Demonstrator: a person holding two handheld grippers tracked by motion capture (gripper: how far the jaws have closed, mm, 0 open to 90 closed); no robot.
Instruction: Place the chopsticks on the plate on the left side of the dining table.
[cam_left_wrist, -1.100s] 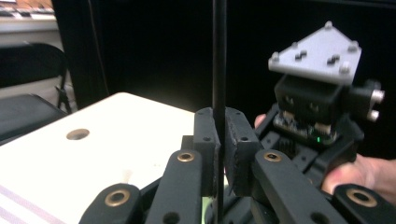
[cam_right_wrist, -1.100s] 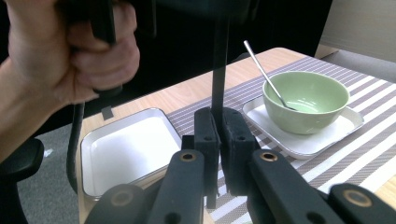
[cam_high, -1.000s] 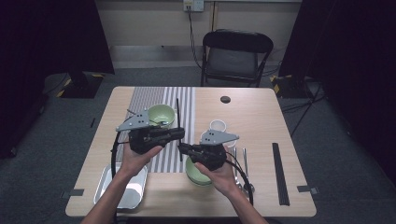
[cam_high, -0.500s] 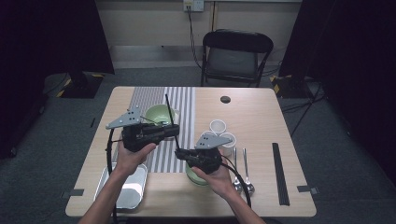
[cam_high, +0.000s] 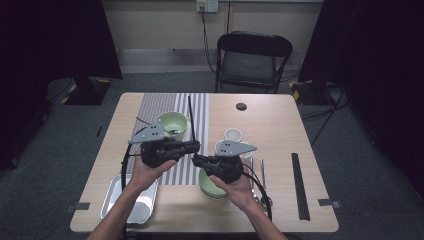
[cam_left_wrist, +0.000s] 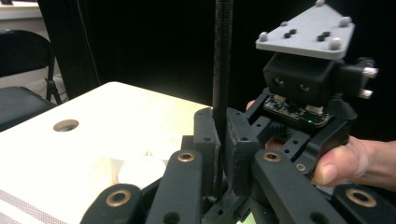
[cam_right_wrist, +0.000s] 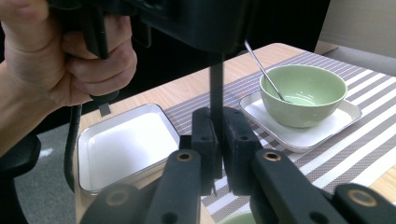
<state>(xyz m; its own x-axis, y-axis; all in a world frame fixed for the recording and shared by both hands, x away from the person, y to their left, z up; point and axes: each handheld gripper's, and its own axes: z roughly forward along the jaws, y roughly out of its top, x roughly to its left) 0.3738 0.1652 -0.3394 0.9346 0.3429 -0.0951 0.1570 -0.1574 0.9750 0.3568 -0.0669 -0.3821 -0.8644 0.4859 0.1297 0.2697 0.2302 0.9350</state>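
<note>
Black stick held upright above tabletop, between green bowl and white cup. Stick clamped near its lower end by nearly closed left tool. Right tool narrow too, jaws just eased wider, stick still between its pads. Handover judged in hand: left grip to be kept firm, right release finished before hands are parted, stick kept clear of bowl. Against earlier frames: hands barely shifted; stick tip, tilted leftward half a second ago, brought back upright.

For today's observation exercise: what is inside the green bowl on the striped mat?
A metal spoon leans inside the green bowl, which stands on a white tray. The near wall hides the bowl's bottom, so any contents cannot be seen.
</note>
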